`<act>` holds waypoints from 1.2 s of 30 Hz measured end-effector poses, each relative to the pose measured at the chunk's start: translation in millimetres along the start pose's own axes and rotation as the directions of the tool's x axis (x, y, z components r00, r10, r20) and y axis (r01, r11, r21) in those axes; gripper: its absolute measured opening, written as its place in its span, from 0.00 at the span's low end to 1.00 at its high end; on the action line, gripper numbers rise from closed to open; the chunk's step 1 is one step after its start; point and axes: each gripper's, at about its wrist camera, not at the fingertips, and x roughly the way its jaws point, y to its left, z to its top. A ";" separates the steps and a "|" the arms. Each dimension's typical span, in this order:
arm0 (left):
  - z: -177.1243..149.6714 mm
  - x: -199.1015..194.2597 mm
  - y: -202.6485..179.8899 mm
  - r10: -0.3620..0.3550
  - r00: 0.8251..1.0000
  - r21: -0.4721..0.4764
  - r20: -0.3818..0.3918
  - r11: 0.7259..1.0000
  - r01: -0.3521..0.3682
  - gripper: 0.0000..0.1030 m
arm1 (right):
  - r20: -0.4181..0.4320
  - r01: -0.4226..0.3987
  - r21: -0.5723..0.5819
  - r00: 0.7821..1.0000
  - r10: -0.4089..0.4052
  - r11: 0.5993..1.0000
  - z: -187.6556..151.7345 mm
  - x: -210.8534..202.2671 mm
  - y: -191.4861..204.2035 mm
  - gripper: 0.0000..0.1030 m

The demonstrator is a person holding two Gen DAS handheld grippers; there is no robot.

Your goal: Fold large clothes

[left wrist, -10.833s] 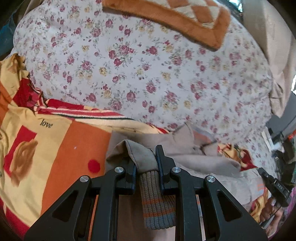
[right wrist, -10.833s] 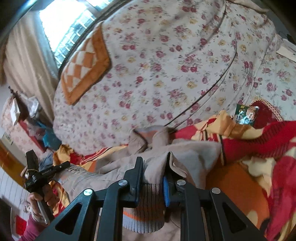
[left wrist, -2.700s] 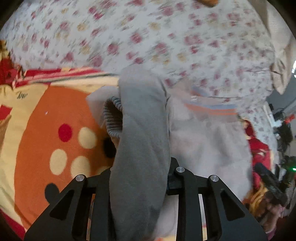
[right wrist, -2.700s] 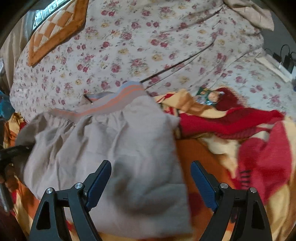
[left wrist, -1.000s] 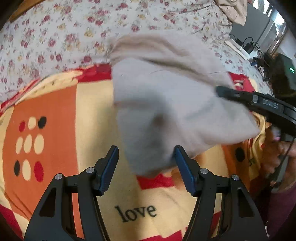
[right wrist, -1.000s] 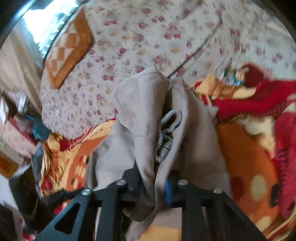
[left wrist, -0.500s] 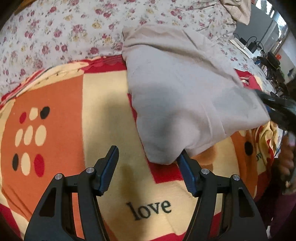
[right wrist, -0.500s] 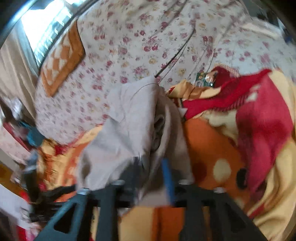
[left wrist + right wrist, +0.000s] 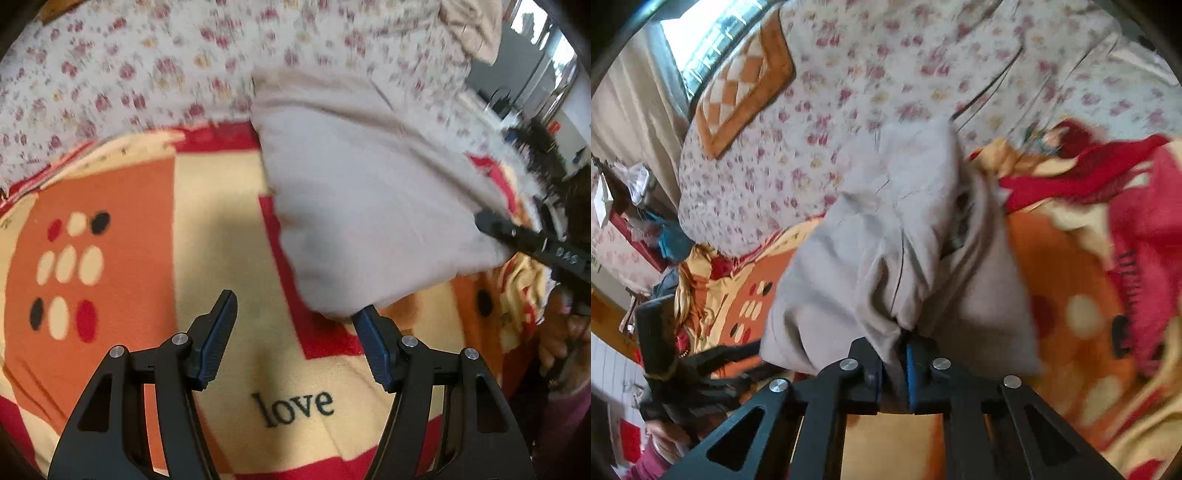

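Note:
The grey-beige garment (image 9: 369, 206) lies as a bunched, folded bundle on the orange and yellow blanket (image 9: 221, 240). My left gripper (image 9: 295, 321) hangs open over the blanket. The garment's near corner reaches its right fingertip (image 9: 364, 317), and nothing sits between the jaws. In the right wrist view my right gripper (image 9: 894, 354) is shut on a fold of the garment (image 9: 886, 240), which rises bunched in front of it. The right gripper (image 9: 517, 236) also shows as a dark bar at the garment's right edge in the left wrist view.
A floral quilt (image 9: 147, 74) covers the bed behind the blanket. An orange checked pillow (image 9: 742, 85) lies on it at the far left. Crumpled red blanket folds (image 9: 1137, 221) lie to the right. A person's hand (image 9: 561, 343) is at the right edge.
The garment's corner has slipped out from between my left fingers toward the right one. In the right wrist view the ribbed cuff has gone from sight and the bundle sits lower.

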 end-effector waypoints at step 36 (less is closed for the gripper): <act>46.0 72.1 -24.0 -0.014 1.000 -0.053 -0.024 0.998 0.013 0.70 | 0.049 0.228 0.151 0.970 -0.237 0.962 115.7 85.4 -80.4 0.04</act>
